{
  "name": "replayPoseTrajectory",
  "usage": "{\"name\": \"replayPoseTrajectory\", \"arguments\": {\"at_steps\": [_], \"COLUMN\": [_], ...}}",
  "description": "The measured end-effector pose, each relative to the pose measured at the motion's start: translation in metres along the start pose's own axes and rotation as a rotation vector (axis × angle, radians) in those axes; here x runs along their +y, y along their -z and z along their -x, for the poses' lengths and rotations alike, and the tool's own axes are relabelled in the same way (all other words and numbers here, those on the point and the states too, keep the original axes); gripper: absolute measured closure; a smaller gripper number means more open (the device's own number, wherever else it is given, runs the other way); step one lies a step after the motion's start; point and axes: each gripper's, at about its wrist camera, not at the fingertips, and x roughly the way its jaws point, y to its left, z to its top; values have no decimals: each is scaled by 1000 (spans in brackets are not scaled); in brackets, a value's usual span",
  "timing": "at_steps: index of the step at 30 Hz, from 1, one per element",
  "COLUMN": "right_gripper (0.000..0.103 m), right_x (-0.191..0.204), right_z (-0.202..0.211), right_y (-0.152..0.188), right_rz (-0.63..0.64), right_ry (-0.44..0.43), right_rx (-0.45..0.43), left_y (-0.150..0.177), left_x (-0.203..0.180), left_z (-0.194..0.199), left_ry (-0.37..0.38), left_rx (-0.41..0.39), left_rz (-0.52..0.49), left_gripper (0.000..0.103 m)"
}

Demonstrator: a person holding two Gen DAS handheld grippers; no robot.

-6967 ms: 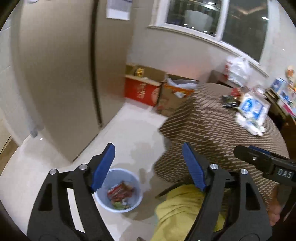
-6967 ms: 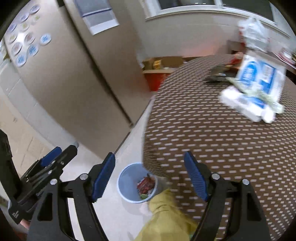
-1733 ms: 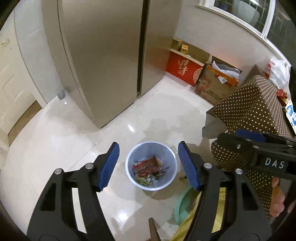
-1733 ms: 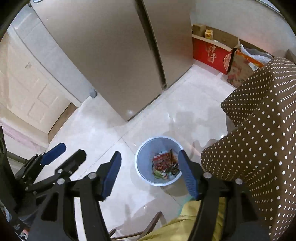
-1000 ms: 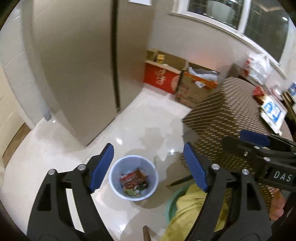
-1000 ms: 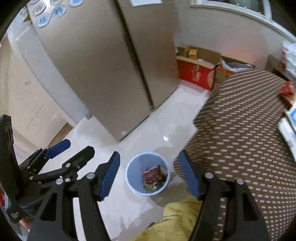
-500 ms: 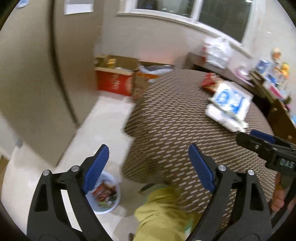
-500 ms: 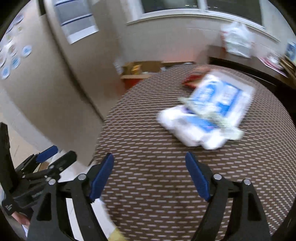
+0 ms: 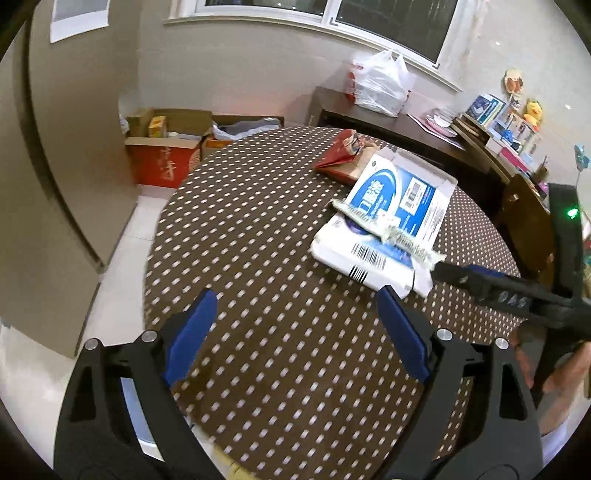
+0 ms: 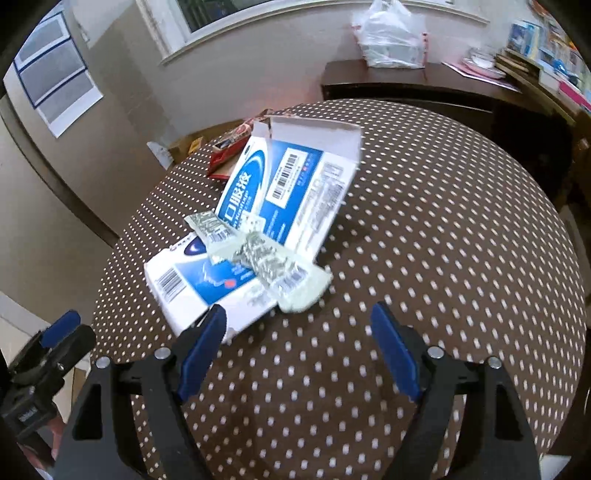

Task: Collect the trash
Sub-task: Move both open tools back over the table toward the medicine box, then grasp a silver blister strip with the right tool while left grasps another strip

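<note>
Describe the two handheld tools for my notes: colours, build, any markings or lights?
Both are alike: the left tool and the right tool have matte black plastic frames with triangular cut-outs, silver rivets and blue fingertip pads. From the left camera, the right tool shows small pale lettering, too blurred to read, and a green light.

White plastic bag (image 9: 380, 86) on dark sideboard (image 9: 406, 127) under window (image 9: 332, 11). Open cardboard boxes (image 9: 166, 147) on floor. Books, yellow toy (image 9: 533, 109) on shelf.

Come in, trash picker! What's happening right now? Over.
Left gripper and right gripper empty, jaws open. Flattened boxes and foil packs wait on dotted table. Nothing blocking.
</note>
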Motion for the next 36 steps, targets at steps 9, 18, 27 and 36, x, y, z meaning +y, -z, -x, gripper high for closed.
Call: {"name": "replayPoseTrajectory", "arguments": {"at_steps": [9, 18, 27, 36], "right_gripper": [26, 82, 88, 96], "right_x": [10, -11, -33, -45], "right_z": [-36, -22, 13, 24], "right_y": [-26, -14, 2, 7], "right_rz": [115, 75, 24, -16], "right_ry": [32, -16, -27, -25], "right_rx": [-8, -40, -89, -111], "left_y": [-40, -63, -67, -67], "left_x": [-12, -35, -53, -43], "left_z": [-49, -97, -128, -92], "left_ry": [41, 64, -9, 22], "left_rx": [41, 89, 71, -51], "left_rz": [35, -21, -72, -24], "left_gripper": [14, 15, 57, 84]}}
